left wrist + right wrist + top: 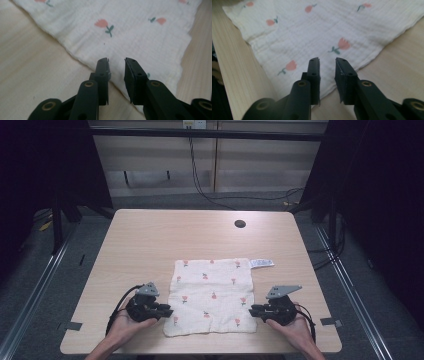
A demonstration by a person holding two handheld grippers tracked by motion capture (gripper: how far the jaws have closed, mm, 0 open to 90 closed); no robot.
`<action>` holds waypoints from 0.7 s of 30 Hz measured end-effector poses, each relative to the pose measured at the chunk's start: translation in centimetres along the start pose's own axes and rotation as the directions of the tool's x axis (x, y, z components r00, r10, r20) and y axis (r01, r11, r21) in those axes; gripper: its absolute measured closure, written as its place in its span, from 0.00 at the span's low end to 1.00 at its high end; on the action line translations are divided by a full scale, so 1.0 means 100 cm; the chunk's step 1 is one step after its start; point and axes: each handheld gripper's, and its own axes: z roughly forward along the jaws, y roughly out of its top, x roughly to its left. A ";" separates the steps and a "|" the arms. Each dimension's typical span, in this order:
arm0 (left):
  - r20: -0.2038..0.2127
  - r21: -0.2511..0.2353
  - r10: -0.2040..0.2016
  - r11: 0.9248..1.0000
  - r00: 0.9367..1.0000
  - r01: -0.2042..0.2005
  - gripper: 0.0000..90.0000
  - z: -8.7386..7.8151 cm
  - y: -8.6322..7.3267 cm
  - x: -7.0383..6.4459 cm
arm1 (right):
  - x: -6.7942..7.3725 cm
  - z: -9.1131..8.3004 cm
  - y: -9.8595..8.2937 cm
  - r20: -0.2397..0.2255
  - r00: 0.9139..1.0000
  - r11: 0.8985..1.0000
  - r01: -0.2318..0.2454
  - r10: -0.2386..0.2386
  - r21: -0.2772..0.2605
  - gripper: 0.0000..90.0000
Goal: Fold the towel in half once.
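Cloth (212, 295) flat; tools flank it.

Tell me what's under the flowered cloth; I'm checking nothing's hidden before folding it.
The cloth lies flat on the wooden table, which shows bare all around it. No bulge suggests anything beneath, but the covered patch itself cannot be seen. Both grippers' jaws stand open at its near corners.

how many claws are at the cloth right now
2. The left claw sits at the left edge of the tulip-print cloth, near its front corner. The right claw sits at the right edge, near the other front corner. Both are open, gripping nothing.
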 end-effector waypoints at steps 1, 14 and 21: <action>-0.007 -0.022 -0.005 1.000 1.000 0.005 0.78 -0.002 0.003 0.003 | -0.002 -0.001 0.002 -0.003 1.000 1.000 -0.001 0.001 -0.021 0.79; -0.098 -0.081 -0.123 0.990 0.988 0.115 0.73 0.018 0.044 0.059 | -0.059 0.002 0.058 0.116 0.993 0.995 -0.027 0.038 -0.093 0.75; -0.127 -0.089 -0.125 0.990 0.984 0.114 0.72 0.024 0.059 0.076 | -0.092 0.022 0.082 0.162 0.983 0.991 -0.064 0.082 -0.116 0.75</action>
